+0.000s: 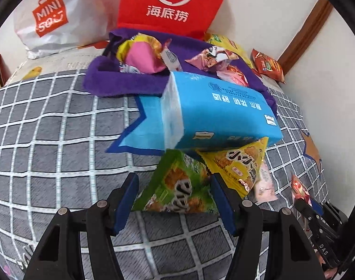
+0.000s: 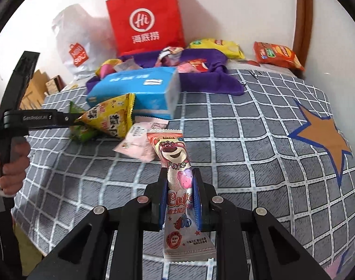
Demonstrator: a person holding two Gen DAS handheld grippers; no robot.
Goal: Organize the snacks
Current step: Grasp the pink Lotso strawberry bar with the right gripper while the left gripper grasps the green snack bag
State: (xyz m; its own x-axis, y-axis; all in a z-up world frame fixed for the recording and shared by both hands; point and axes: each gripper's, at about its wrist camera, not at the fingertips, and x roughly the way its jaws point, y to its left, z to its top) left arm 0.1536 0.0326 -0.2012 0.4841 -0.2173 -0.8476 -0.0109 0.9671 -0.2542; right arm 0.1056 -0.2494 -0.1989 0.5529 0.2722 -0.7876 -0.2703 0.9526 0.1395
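My left gripper (image 1: 174, 186) is open, its blue pads on either side of a green triangular snack pack (image 1: 179, 186) lying on the checked bedspread. A yellow triangular pack (image 1: 238, 165) lies just right of it, partly under a blue tissue pack (image 1: 221, 112). My right gripper (image 2: 179, 186) is shut on a pink bear-print candy pack (image 2: 177, 170) and holds it above the bed. In the right wrist view the left gripper (image 2: 70, 117) reaches in from the left to the green pack (image 2: 80, 134) and the yellow pack (image 2: 112, 119). A pale pink sachet (image 2: 136, 144) lies nearby.
A purple cloth (image 1: 121, 81) at the back holds several wrapped snacks. A red paper bag (image 1: 170, 2) and a white plastic bag (image 1: 56, 16) lean on the wall. A yellow chip bag (image 2: 217, 46) and an orange snack bag (image 2: 277, 54) lie at the back right.
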